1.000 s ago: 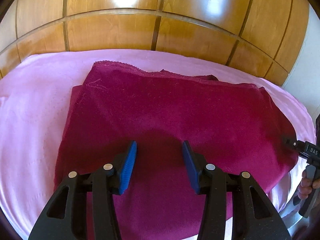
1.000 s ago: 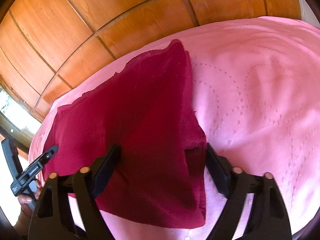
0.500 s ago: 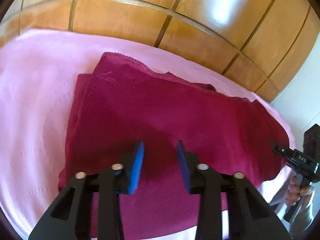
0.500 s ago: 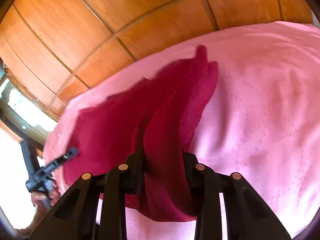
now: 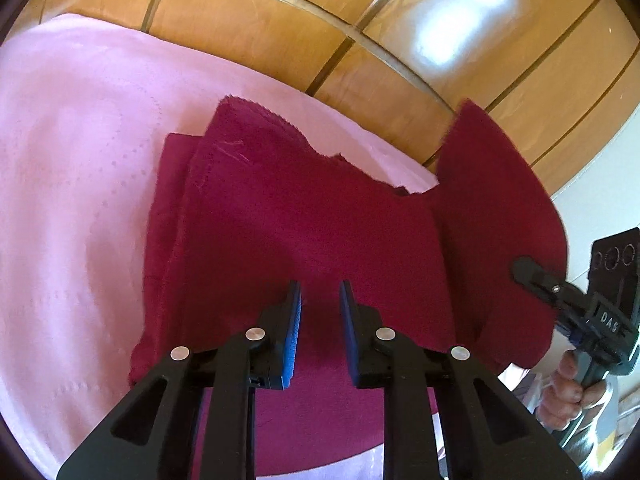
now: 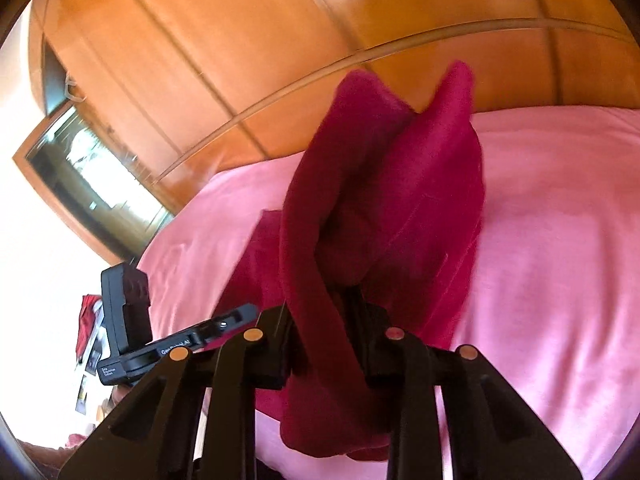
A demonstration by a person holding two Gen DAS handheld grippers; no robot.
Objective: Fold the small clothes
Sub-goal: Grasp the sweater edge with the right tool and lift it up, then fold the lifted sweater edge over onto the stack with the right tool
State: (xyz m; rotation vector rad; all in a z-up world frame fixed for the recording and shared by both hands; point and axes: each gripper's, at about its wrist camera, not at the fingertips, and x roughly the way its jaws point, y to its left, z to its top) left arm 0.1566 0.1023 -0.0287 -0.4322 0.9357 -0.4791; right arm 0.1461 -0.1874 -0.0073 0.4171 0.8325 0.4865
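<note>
Left tongs [image 5: 319, 294]: black two-finger frame with blue ribbed pads, pointing down over the near part of the cloth; the jaws are closing, a narrow gap still shows between the pads, and the cloth lies below that gap; whether a fold is pinched cannot be told from this view.
Right tongs [image 6: 322, 312]: black two-finger frame, jaws closing, pads clamped on a thick bunch of the cloth that rises between the fingers.
Dark red velvety cloth [image 5: 304, 216]: lies folded in layers on the bed, its pinked far edge toward the wood; its right-hand end is lifted off the bed and stands up as a flap in front of the panelling.
Pink quilted bedspread [image 5: 72, 184]: covers the bed under the cloth and shows bare to the left and beyond it.
Glossy brown wooden panelling [image 5: 248, 20]: runs behind the bed, with bright reflections.
Person's hand [image 5: 568, 392]: at the right edge of the left wrist view, fingers wrapped round the handle of the right tongs.
Wood-framed window [image 6: 96, 172]: left of the panelling in the right wrist view.
</note>
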